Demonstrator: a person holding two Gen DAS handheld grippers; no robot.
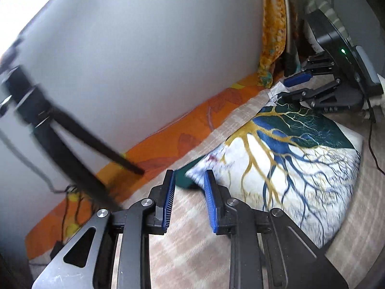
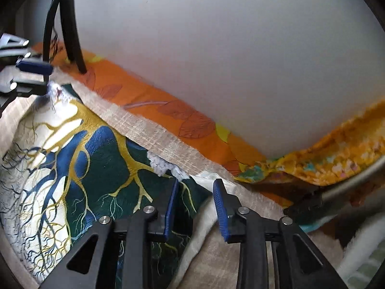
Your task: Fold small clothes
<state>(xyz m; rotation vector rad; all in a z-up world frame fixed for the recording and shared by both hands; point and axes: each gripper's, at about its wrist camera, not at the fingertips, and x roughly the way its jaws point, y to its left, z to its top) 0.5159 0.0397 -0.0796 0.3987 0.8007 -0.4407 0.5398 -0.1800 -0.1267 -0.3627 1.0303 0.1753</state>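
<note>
beige bedcover (image 1: 192,252); tree-print cloth (image 1: 300,149) blurred, both tongs (image 1: 189,177) (image 2: 196,184) apart, empty.

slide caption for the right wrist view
Right gripper, jaws open, over a corner of the tree-print cloth on the beige sheet.

The printed cloth (image 1: 300,149), white, teal and blue with gold branches, looks smooth with a slight sheen. Under it lies a matt, coarse-woven beige checked blanket (image 1: 192,240). Each tool has ribbed blue plastic pads (image 2: 172,207) on matt black arms with shiny metal rivets.
</note>
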